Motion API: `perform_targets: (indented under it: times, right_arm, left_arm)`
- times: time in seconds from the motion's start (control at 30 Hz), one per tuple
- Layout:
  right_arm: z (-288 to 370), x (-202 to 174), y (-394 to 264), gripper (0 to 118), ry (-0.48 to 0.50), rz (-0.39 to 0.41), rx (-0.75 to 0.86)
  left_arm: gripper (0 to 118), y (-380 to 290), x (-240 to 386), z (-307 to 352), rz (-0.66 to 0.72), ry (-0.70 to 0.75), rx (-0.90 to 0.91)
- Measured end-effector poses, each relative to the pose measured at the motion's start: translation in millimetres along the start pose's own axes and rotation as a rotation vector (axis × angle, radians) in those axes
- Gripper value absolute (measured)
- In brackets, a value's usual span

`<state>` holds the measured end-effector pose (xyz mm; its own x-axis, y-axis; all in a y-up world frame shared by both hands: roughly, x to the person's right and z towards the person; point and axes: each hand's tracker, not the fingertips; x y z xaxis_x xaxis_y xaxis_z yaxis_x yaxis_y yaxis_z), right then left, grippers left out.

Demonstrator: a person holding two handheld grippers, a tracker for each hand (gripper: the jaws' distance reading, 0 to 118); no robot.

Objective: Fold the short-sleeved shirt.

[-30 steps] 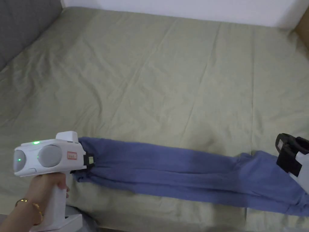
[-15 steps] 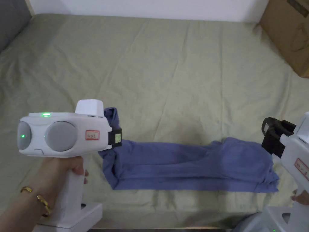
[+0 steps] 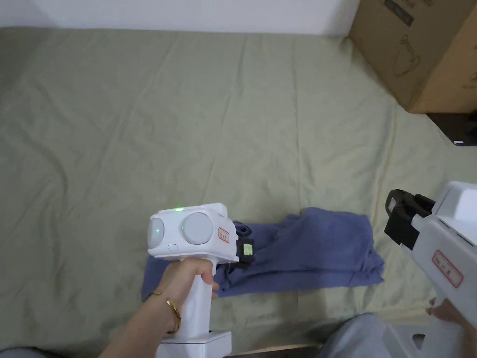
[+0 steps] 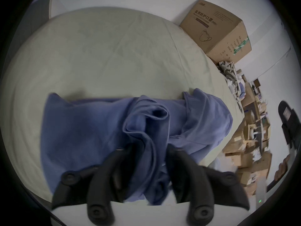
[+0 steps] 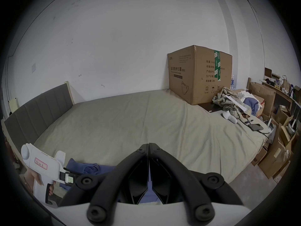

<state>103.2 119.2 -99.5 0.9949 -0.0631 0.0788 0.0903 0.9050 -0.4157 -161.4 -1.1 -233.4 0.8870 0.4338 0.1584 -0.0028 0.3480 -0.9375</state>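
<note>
Blue and soft, the short-sleeved cotton shirt (image 3: pixel 307 254) lies bunched into a narrow band along the near edge of the bed, on the pale green sheet (image 3: pixel 186 130) that covers the mattress. The left gripper (image 4: pixel 147 149), a white pistol-shaped tool with black jaws, sits over the left part of the band; in the left gripper view a thick fold of the blue cloth runs up between its two jaws, which stand a little apart with the fabric filling the gap, so they appear to pinch it. The person's left hand (image 3: pixel 186 279), a thin gold bangle at the wrist, wraps the handle. The right gripper (image 5: pixel 149 145) hovers off the right end of the shirt, clear of the cloth, and in the right gripper view its black jaws meet tip to tip with nothing between them. A large brown cardboard box (image 3: pixel 419 46) stands at the far right corner of the bed against the white wall (image 5: pixel 114 42). A grey padded headboard (image 5: pixel 37 110) runs along the left edge of the bed. Beyond the box, crumpled checked clothing (image 5: pixel 231 102) is heaped near the right edge.
</note>
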Motion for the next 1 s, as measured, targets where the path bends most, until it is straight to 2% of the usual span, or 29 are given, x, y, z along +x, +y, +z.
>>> perform_targets:
  times: [0.03, 0.1, 0.17, 0.27, 0.3, 0.33, 0.37, 0.4, 0.43, 0.47, 0.67, 0.77, 0.93, 1.0]
  right_arm:
    - [0, 1, -1, 0, -0.003, 0.005, -0.004]
    - [0, 1, -2, 0, -0.003, 0.012, -0.009]
    - [1, 0, -3, 0, -0.002, 0.015, -0.011]
    - [0, 1, -4, 0, 0.004, 0.011, -0.014]
    - [-1, 0, -4, 0, 0.005, 0.009, -0.013]
    - [-1, 0, -4, 0, 0.006, 0.007, -0.012]
    - [-1, 0, -4, 0, 0.010, 0.007, -0.012]
    - [-2, -1, -4, 0, 0.012, 0.007, -0.012]
    - [-2, -2, -3, 0, 0.016, 0.008, -0.013]
    - [-3, -2, -4, 0, 0.019, 0.011, -0.015]
    - [-3, -2, -7, 0, 0.031, 0.012, -0.026]
    - [4, 2, -8, 0, 0.037, -0.028, -0.025]
    - [11, 7, -7, 0, 0.024, -0.018, -0.024]
    - [11, 9, -6, 0, 0.024, -0.017, -0.027]
  left_arm:
    - [66, 3, -3, 3, 0.046, -0.046, 0.016]
    - [83, 6, -5, 15, 0.112, -0.142, 0.054]
    - [84, 13, -7, 37, 0.051, -0.180, 0.125]
    - [83, 24, -14, 67, -0.063, -0.042, 0.291]
    - [79, 26, -18, 74, -0.081, 0.015, 0.332]
    - [68, 20, -12, 86, -0.096, 0.078, 0.374]
    - [50, 19, -15, 91, -0.107, 0.152, 0.403]
    - [21, 18, -18, 90, -0.127, 0.201, 0.406]
    - [7, 15, -21, 87, -0.141, 0.260, 0.397]
    - [3, 8, -23, 84, -0.145, 0.284, 0.374]
    - [0, -29, -8, 36, -0.142, 0.156, 0.189]
    - [0, -39, 7, 0, -0.178, 0.139, 0.116]
    - [0, -57, 55, -17, -0.296, 0.151, 0.104]
    - [0, -56, 59, -25, -0.300, 0.134, 0.103]
